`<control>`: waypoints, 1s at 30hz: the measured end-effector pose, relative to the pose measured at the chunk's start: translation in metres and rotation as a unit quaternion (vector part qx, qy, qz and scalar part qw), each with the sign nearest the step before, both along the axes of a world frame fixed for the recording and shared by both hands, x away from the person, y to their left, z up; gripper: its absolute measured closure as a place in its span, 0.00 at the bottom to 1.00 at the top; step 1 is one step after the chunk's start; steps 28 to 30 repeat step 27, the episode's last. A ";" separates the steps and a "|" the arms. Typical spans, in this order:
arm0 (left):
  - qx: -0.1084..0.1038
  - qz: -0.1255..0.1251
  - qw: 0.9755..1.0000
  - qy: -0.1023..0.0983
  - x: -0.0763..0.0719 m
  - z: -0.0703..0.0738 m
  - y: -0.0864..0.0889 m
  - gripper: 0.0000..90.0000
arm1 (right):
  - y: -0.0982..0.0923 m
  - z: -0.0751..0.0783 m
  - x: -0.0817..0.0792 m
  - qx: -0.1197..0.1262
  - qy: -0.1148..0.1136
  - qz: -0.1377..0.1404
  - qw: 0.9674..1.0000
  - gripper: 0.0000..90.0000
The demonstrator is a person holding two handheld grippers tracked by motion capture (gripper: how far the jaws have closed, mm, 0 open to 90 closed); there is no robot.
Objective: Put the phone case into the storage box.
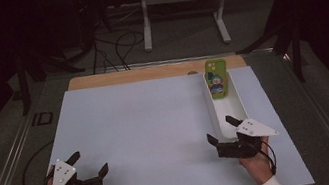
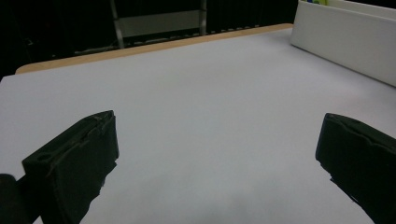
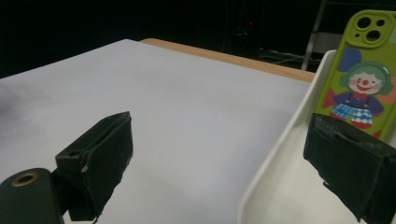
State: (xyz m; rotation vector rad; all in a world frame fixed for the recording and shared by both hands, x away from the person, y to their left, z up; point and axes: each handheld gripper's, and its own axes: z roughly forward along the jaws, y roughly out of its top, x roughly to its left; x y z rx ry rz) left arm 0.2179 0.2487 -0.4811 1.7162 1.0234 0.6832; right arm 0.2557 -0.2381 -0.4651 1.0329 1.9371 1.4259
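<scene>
Worktop (image 1: 150, 140): a pale sheet over a wooden board whose far edge shows; it carries the tray on its right side and both grippers near its front edge.
Tray (image 1: 213, 115): long, white and narrow, running front to back along the right part of the worktop; its near end lies at the right gripper.
Phone (image 1: 217, 79): in a green case with a cartoon clown on the back, propped up at the far end of the tray, lens end uppermost, leaning on the tray's far wall; nothing touches it.
Left gripper (image 1: 90, 162): at the front left of the worktop, well apart from the tray, jaws spread wide and holding nothing; in the left gripper view (image 2: 215, 154) bare sheet lies between them.
Right gripper (image 1: 222, 130): at the near end of the tray, jaws wide and empty; in the right gripper view (image 3: 219, 149) one jaw stands over the sheet and the other inside the tray, the tray's wall between them, with the phone (image 3: 362, 77) ahead.
Progress: judged from this, the work is at its start. The phone sits ungrasped in the tray; reaching, gripping and moving it all remain, most likely for the right gripper.
</scene>
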 end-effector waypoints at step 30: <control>0.005 -0.010 1.000 -0.010 0.002 -0.001 -0.001 0.00 | -0.026 -0.009 -0.018 0.033 -0.028 -0.017 0.999 0.09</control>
